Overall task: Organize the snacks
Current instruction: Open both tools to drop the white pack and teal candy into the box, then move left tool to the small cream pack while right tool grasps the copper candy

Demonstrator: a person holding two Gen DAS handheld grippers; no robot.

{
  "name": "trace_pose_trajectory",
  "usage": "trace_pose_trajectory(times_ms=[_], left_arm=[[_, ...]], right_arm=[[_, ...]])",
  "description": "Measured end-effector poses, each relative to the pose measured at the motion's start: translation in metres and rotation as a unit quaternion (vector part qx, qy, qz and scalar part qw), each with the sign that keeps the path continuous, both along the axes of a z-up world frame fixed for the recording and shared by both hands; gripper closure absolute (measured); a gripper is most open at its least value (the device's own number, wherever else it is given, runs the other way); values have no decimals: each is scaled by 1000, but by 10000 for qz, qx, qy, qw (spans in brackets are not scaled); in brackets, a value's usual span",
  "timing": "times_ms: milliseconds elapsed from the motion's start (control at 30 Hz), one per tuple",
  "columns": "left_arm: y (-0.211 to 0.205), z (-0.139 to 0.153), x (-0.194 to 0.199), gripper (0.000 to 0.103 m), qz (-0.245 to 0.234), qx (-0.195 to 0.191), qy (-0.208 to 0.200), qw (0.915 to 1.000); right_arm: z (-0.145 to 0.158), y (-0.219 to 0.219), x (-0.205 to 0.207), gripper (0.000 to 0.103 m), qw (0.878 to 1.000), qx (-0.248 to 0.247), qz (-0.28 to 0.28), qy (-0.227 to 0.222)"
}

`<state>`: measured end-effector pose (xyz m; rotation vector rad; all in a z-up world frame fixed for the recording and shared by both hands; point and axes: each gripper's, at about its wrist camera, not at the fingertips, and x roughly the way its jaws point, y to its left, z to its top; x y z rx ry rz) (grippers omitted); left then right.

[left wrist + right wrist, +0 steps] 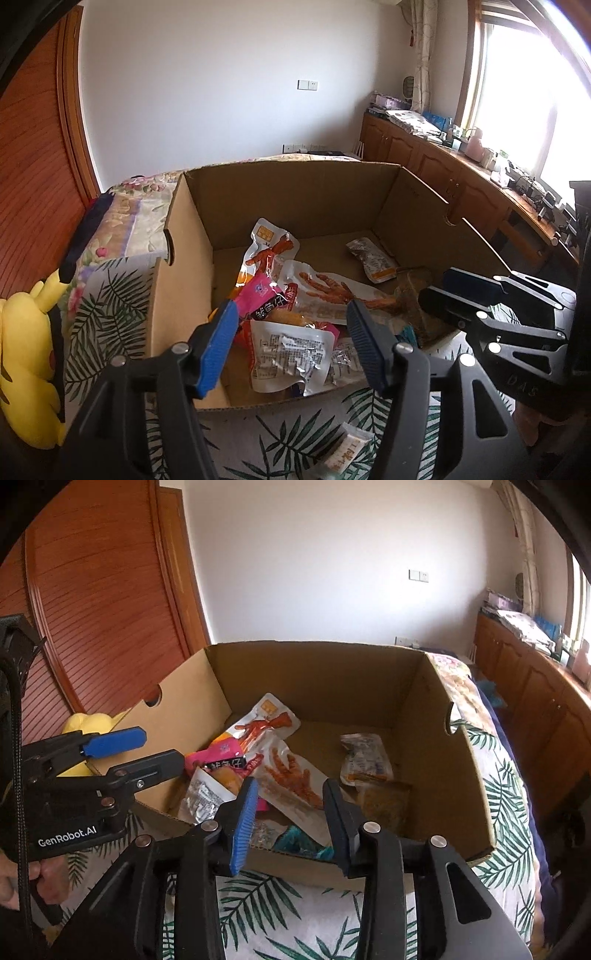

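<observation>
Cardboard box (192, 221) sat open on a leaf-print bedspread (110, 295), snacks piled inside toward its near-left corner. Left gripper (291, 347) hovered over the near edge of the box, jaws apart, nothing between them. Right gripper (290, 823) also hung above the near edge, jaws apart and empty; in the left wrist view it showed at the right side (439, 291), over the box's near-right corner.

Inside: a chicken-feet packet (325, 291) lay flat mid-floor, a second orange-print packet (269, 251) propped up behind it toward the left wall. A pink packet (262, 291) sat on the pile by the left wall, touching a white foil packet (288, 354) at the near edge. A grey-white packet (373, 258) lay apart near the far-right corner, a brown packet (384, 801) just in front of it. A teal wrapper (299, 843) was against the near wall.

One small packet (343, 454) lay outside on the bedspread, just before the box's near edge. Yellow plush toy (29, 350) sat left of the box.
</observation>
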<state>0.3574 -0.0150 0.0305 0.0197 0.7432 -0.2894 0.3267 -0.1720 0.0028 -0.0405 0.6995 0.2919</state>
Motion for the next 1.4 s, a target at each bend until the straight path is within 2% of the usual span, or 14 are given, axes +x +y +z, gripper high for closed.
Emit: trace_pose_trajectory(times_ms=[400,567,833,967,1200,1400], left_arm=[[-6,29,-44,41,-563,308,-470,9968],[-5,31,-69,41,-777,294,-528,9951],[-4,24,-108,41,-1040,335,-643,9919],[-2,14,-126,41,-1187,228,-588,9909],[-1,-14,-141,41,-1246,215,-323,9914],[-3,-43,-138,41,-1184,239,-38,9927]], right_arm=[[21,-45,-67,66,9986,164,108,-485],[15,-72,-93,66,9987,152,3,-496],[-24,-111,-111,66,9993,36,-343,-135],[-46,-127,-109,66,9987,-40,-495,106],[-66,-151,-92,66,9965,-157,-743,347],[-78,-158,-71,66,9952,-71,-644,738]])
